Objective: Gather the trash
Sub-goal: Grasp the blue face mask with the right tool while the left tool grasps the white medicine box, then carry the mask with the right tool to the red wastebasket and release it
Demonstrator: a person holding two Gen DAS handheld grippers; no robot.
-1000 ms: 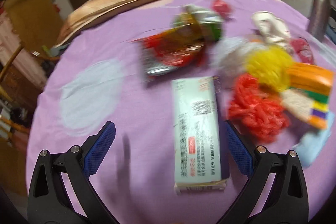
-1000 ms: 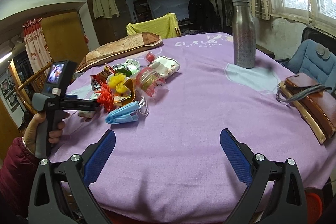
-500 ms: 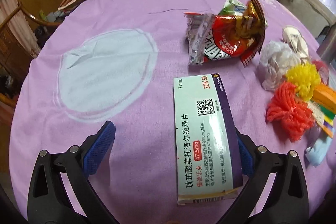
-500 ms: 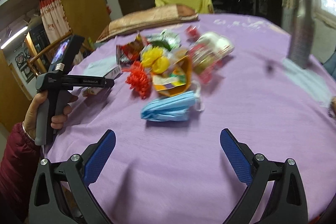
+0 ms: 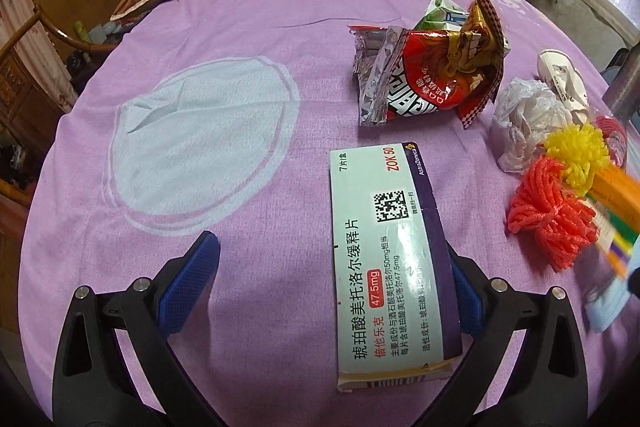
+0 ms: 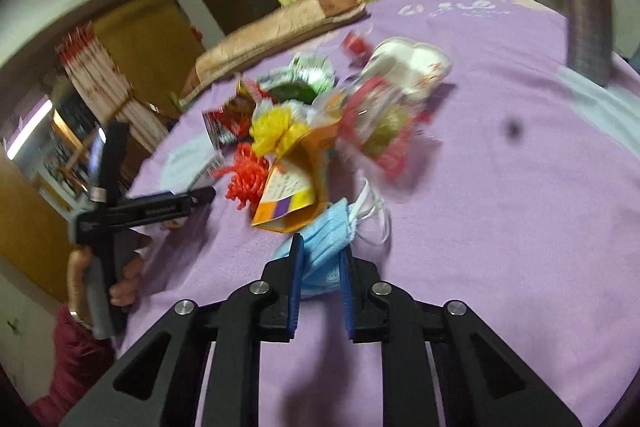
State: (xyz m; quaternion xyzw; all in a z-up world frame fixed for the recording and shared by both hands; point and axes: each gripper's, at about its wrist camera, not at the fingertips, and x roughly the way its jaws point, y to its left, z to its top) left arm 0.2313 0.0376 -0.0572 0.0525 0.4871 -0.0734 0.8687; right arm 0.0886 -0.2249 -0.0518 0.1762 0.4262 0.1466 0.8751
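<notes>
Right wrist view: right gripper pinches the blue mask, blurred trash pile beyond; left gripper gapes astride the medicine box, bare purple cloth leftward.

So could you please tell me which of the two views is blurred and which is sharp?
Left wrist view: sharp, the medicine box print is legible, only the right edge smears. Right wrist view: motion-blurred across the trash pile, though the blue face mask between the right hand-held gripper pads stays recognisable.
</notes>
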